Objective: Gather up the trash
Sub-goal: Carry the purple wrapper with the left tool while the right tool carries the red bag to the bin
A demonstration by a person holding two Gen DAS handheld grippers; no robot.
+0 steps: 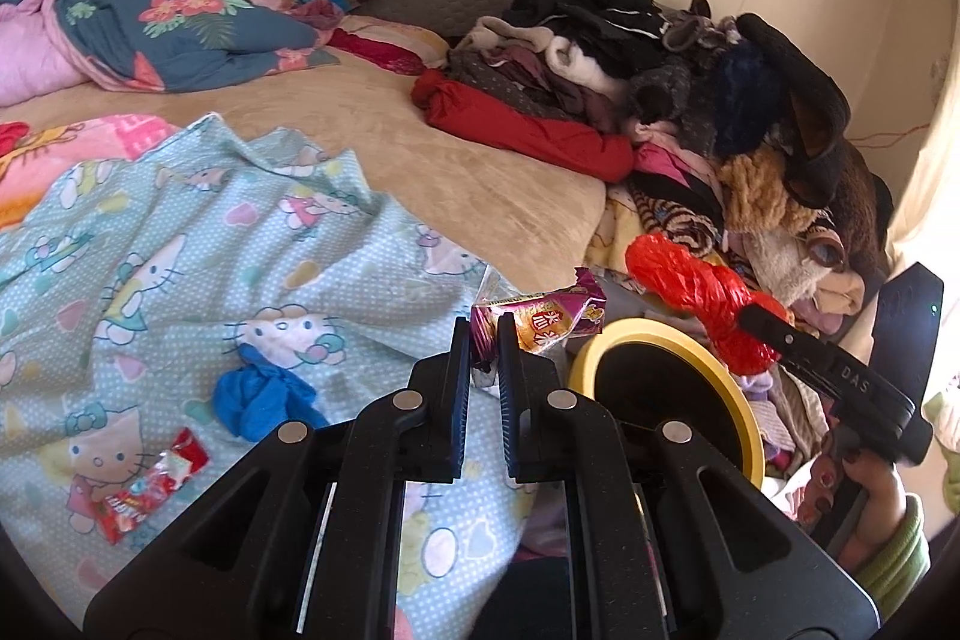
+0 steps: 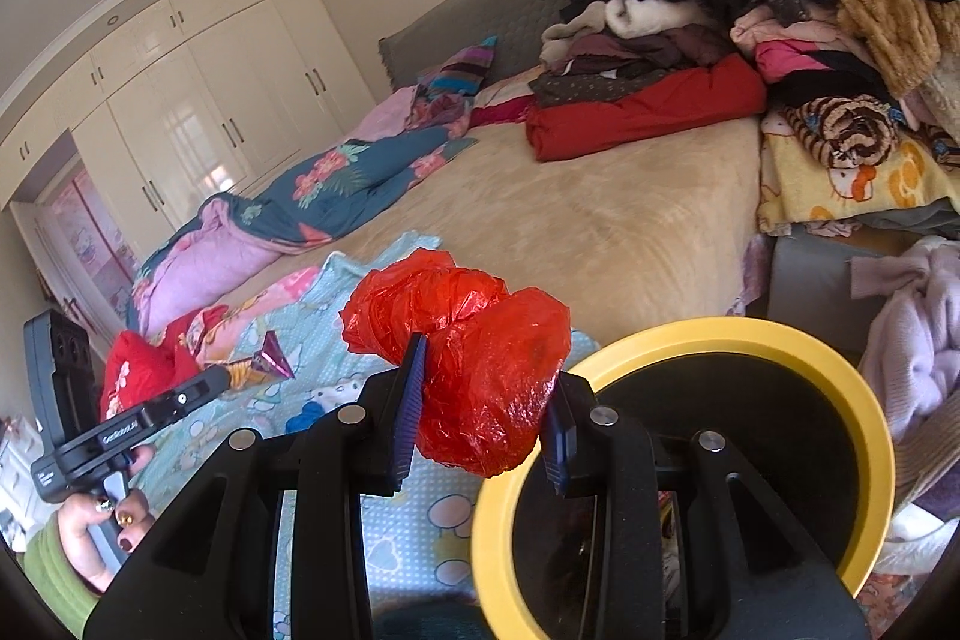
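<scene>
1. Trash items lay spread over a Hello Kitty sheet (image 1: 180, 244) on the bed, listed from the left of the left wrist view.
2. Red-and-white candy wrapper (image 1: 150, 484): at 8 o'clock in the left wrist view, flat on the sheet.
3. Blue crumpled wad (image 1: 264, 394): at 7 o'clock, just right of the candy wrapper and apart from it.
4. Left gripper (image 1: 483, 340): jaws narrowed to a small gap and pinching the near end of a purple-and-orange snack wrapper (image 1: 540, 322), which stuck out toward 1 o'clock from the fingertips.
5. Yellow-rimmed bin (image 1: 666, 334): at 5 o'clock, dark inside, just right of the left gripper and beside the bed edge.
6. Red plastic bag (image 2: 474, 358): crumpled and clamped between the half-closed fingers of the right gripper (image 2: 486, 370), held at the near rim of the bin in the right wrist view.
7. Clothes pile (image 1: 690, 82): at 2 o'clock, heaped along the far side of the bed.
8. Floral quilt (image 1: 180, 34): at 10 o'clock, bunched near the headboard.
</scene>
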